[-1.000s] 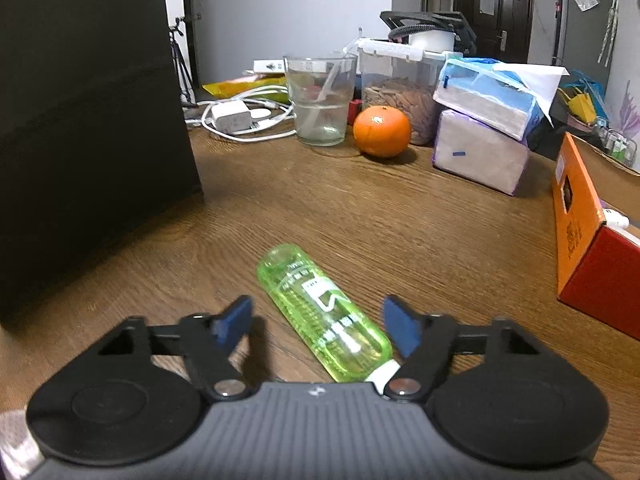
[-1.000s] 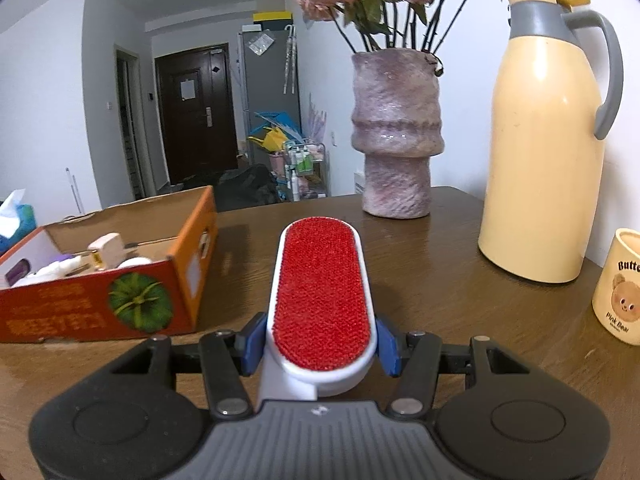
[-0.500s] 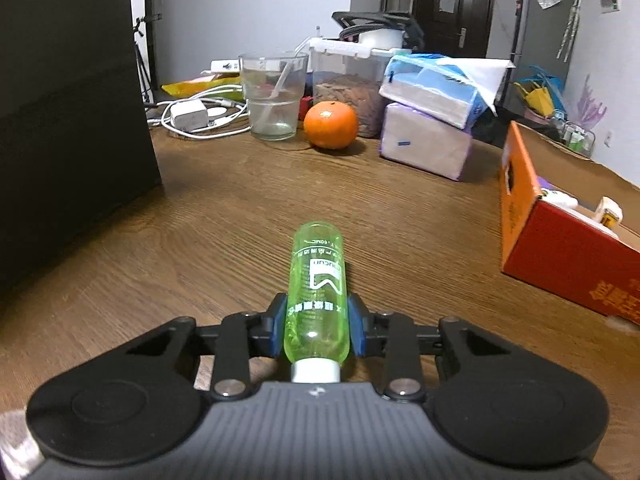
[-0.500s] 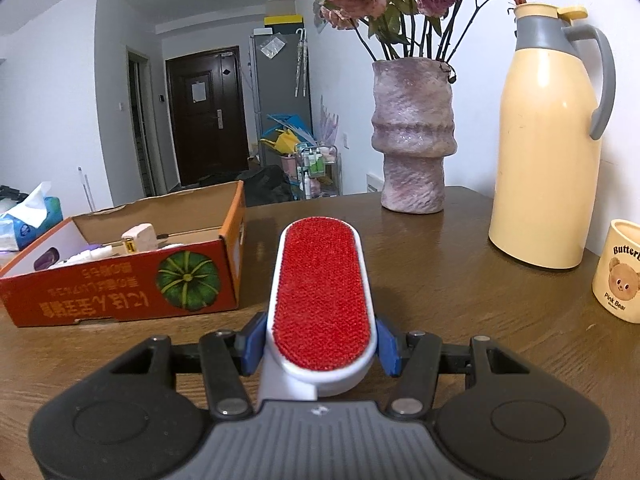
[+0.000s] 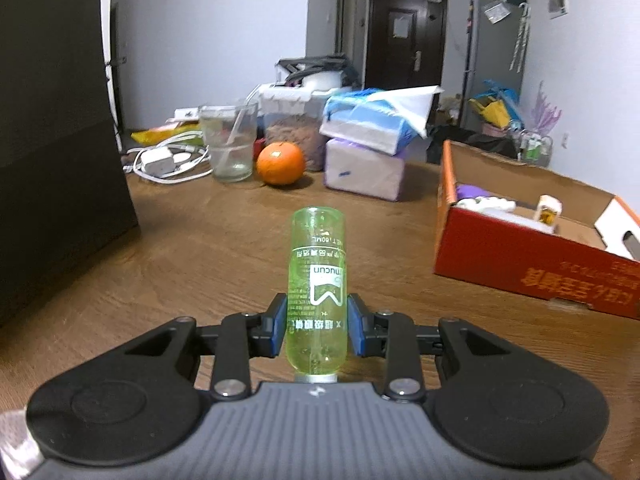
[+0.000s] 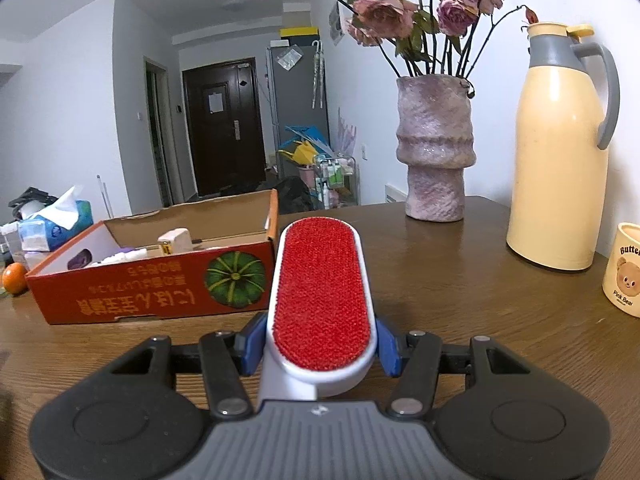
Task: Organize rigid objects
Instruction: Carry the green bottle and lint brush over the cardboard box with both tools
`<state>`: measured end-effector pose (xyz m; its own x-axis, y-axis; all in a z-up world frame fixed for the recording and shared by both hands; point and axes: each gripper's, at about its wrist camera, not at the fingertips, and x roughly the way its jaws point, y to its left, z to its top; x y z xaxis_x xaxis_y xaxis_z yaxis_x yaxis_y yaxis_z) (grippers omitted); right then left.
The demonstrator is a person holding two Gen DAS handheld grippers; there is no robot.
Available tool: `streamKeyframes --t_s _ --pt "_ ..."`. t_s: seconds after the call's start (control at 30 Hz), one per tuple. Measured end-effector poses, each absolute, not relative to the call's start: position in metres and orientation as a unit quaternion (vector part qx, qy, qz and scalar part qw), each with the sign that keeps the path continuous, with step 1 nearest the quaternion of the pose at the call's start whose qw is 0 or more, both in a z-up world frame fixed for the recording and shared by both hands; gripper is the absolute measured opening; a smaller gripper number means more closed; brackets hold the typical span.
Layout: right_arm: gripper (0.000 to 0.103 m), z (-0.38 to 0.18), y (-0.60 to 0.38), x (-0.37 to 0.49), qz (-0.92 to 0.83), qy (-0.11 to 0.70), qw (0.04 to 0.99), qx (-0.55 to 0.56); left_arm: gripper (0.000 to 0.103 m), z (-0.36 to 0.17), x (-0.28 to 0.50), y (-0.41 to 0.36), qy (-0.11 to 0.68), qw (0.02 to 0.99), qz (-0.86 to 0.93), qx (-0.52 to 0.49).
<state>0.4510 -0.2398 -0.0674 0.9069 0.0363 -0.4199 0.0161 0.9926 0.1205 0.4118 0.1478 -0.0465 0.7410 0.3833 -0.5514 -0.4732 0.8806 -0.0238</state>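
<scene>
My left gripper (image 5: 317,330) is shut on a green transparent bottle (image 5: 317,280) and holds it above the wooden table, base pointing forward, cap toward me. My right gripper (image 6: 320,346) is shut on a white lint brush with a red pad (image 6: 321,292), lifted above the table. An open orange-red cardboard box (image 5: 520,254) with several small items inside sits ahead right of the left gripper; in the right wrist view the box (image 6: 160,280) lies ahead left of the brush.
Left wrist view: a black panel (image 5: 56,152) at left, a glass (image 5: 229,140), an orange (image 5: 281,163), stacked tissue packs (image 5: 370,148), a charger with cables (image 5: 160,160). Right wrist view: a vase with flowers (image 6: 435,148), a cream thermos (image 6: 560,160), a bear mug (image 6: 624,268).
My left gripper closed on the green bottle and lifted it off the table, swinging toward the box. My right gripper rose and turned left with the brush; the box looks nearer.
</scene>
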Motion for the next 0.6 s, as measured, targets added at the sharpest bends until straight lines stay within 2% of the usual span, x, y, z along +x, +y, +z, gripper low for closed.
streamKeyframes --t_s 0.6 --pt "0.055 -0.050 -0.207 0.437 0.056 0.183 0.979 0.077 0.032 -0.008 0.396 0.078 0.210 0.964 0.152 -0.057"
